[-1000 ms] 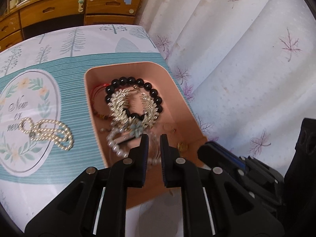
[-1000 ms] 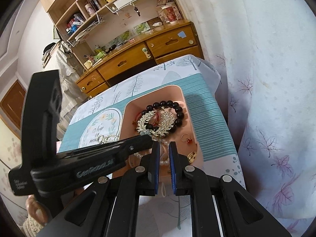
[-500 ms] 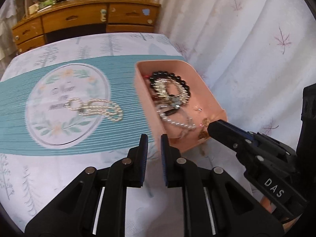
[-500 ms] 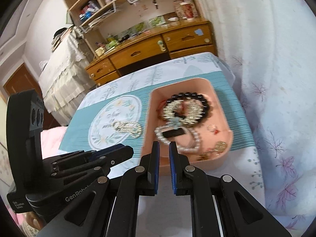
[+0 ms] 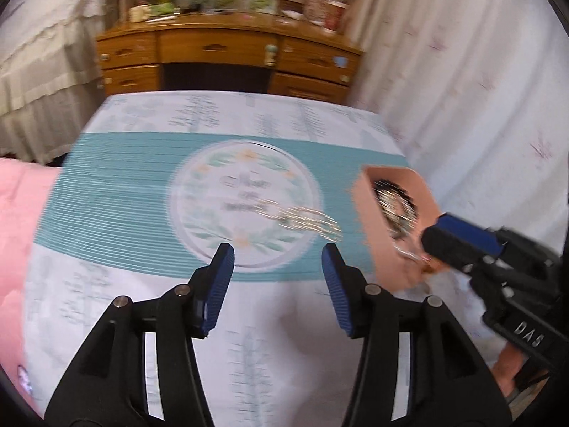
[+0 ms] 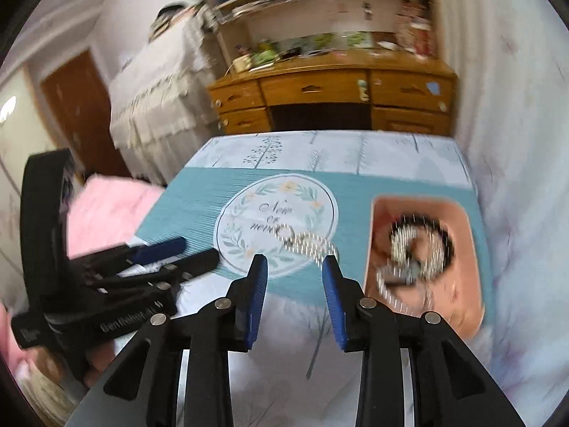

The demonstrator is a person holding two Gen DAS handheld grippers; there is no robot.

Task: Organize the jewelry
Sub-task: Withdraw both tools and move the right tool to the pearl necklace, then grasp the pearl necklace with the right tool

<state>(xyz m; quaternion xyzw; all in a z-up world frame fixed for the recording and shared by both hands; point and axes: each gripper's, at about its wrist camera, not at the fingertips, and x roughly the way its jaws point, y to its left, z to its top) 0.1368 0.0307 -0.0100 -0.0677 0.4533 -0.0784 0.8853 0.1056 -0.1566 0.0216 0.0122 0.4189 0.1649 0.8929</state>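
Tablecloth (image 6: 249, 356): pearl necklace (image 6: 309, 243) just ahead of open right gripper (image 6: 294, 267), untouched.

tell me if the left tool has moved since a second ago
Yes. The left tool was shut over the pink tray; now it is open, pulled back and to the left, with the tray off to its right and the pearl necklace ahead.

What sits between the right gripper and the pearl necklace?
Nothing. In the right wrist view, only bare tablecloth separates the open right gripper from the pearl necklace.
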